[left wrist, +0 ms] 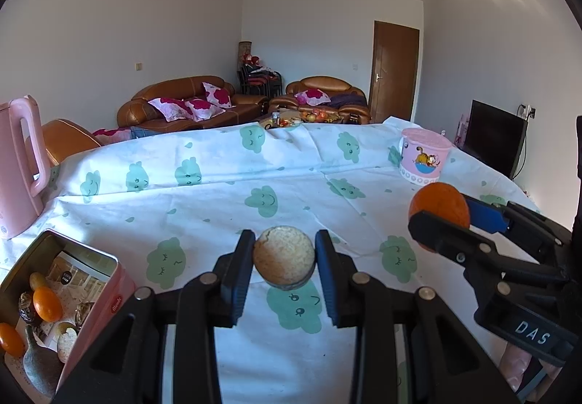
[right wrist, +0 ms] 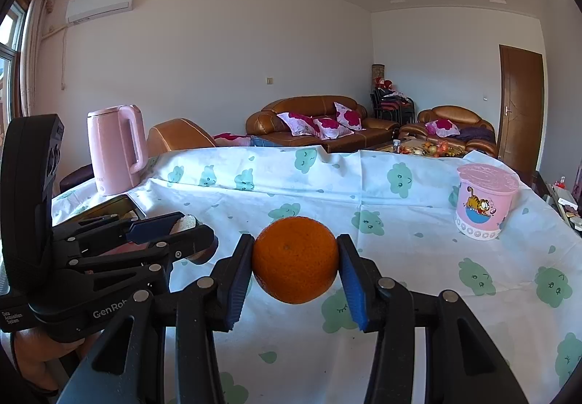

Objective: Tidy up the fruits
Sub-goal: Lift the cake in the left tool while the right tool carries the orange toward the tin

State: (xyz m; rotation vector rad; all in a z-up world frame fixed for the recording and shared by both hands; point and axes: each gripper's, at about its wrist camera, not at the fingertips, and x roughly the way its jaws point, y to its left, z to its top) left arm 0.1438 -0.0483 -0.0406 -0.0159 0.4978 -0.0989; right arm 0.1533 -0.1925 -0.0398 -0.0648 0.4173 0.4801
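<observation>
1. While held above the worktop, the left gripper (left wrist: 284,258) has its black fingers (left wrist: 238,269) closed on a round, pale beige fruit with a rough, cracked skin (left wrist: 284,256); the fruit sits between the pads, clear of the cloth.
2. The right gripper (right wrist: 295,266) has its blue-padded fingers (right wrist: 352,280) clamped on a round orange citrus fruit (right wrist: 294,259), also lifted off the surface.
3. The worktop is covered by a white cloth printed with green cloud faces (left wrist: 254,171).
4. At the near left edge lies an open pink rectangular metal tin (left wrist: 62,306), holding two small orange fruits (left wrist: 47,304) and other items I cannot identify.
5. Behind the tin, a pink plastic kettle with handle (right wrist: 116,149) stands upright at the left edge.
6. At the far right stands a pink lidded plastic tub with a cartoon cat print (right wrist: 482,200), well apart from both grippers.
7. Beyond the worktop are brown leather sofas with pink-and-white cushions (right wrist: 320,120) and a brown wooden door (right wrist: 522,106).
</observation>
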